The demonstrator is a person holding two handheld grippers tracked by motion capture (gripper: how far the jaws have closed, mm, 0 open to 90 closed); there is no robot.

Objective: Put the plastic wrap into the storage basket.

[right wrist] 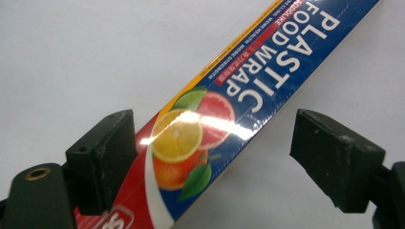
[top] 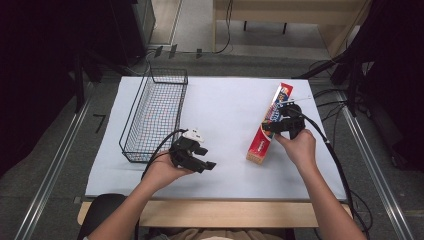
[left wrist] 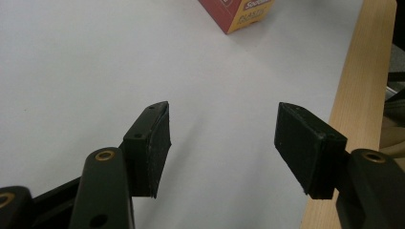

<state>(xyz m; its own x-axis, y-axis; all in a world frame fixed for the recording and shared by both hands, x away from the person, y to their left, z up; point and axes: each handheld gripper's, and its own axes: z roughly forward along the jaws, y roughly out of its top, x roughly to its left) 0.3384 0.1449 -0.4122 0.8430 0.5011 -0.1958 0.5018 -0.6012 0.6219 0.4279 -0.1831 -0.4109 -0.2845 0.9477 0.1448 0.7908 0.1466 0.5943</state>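
The left tool (top: 192, 154) hovers low at centre-left, jaws spread on nothing. Right of centre, the right tool (top: 280, 122) straddles the wrap box (top: 270, 124), jaws spread, not pinching. The box lies flat on the bench (top: 225, 110): light, stiff, glossy, likely slippery; grip mid-length across its narrow sides. Open bench runs to the basket (top: 155, 112) at upper left.

A long red-and-blue box of plastic food wrap (top: 270, 125), printed with citrus fruit, lies flat and diagonal on the white table (top: 225, 105); well right of the wire basket (top: 155, 112); closed.
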